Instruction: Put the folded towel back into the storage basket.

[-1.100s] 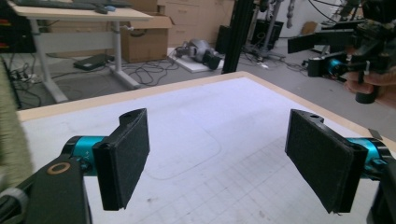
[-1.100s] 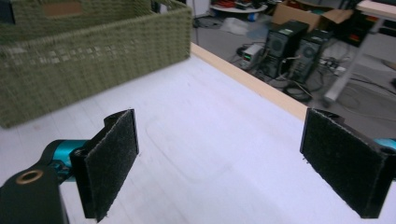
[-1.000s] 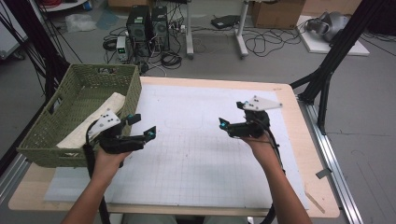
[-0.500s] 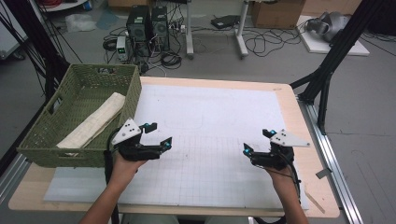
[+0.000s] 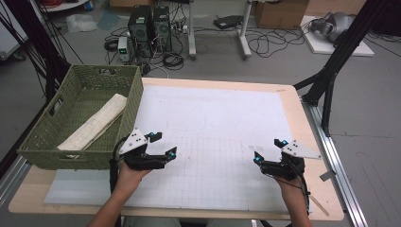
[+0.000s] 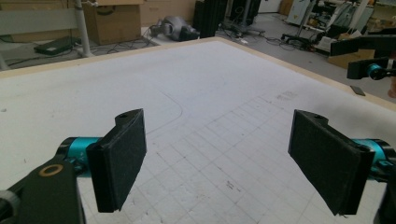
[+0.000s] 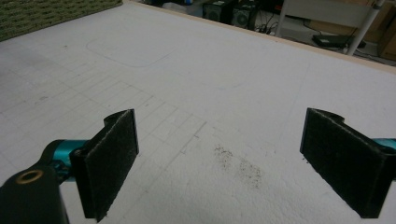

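Observation:
My left gripper hovers low over the white gridded mat, just right of a green wicker basket. It is open, with nothing between its black pads. My right gripper is near the mat's front right, also open and empty, its pads wide apart over a patch of dark specks. A folded cream cloth lies diagonally inside the basket. The left gripper view catches the right gripper far off at the upper right.
The wooden table edge frames the mat. A black frame leg stands past the right rear corner. Computer towers, cables and boxes sit on the floor behind the table.
Both grippers have drawn back toward the near edge of the table. The left one moved right, away from the basket; the right one moved outward to the right. Both stayed open.

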Motion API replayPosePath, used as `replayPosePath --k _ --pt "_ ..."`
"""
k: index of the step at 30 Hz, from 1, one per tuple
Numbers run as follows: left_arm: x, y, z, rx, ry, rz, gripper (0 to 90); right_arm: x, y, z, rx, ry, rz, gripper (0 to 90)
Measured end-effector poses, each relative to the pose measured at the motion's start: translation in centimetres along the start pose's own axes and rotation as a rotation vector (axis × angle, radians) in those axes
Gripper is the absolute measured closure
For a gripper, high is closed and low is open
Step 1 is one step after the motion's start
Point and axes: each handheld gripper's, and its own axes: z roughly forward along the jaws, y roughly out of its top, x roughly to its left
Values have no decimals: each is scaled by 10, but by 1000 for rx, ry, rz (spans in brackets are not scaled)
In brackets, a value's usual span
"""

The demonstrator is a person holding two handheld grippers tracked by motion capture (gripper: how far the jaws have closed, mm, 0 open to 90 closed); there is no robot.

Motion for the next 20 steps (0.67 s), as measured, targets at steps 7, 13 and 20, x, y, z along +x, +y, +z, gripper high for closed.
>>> replayPosePath --k 7,13,20 --pt "1 -3 1 12 3 -1 202 -1 -2 0 11 -11 -5 108" --pt "1 -4 1 15 2 -1 202 0 -2 1 16 -9 -6 108" --pt "2 -4 1 14 6 -4 202 -1 -2 1 14 -12 -8 108"
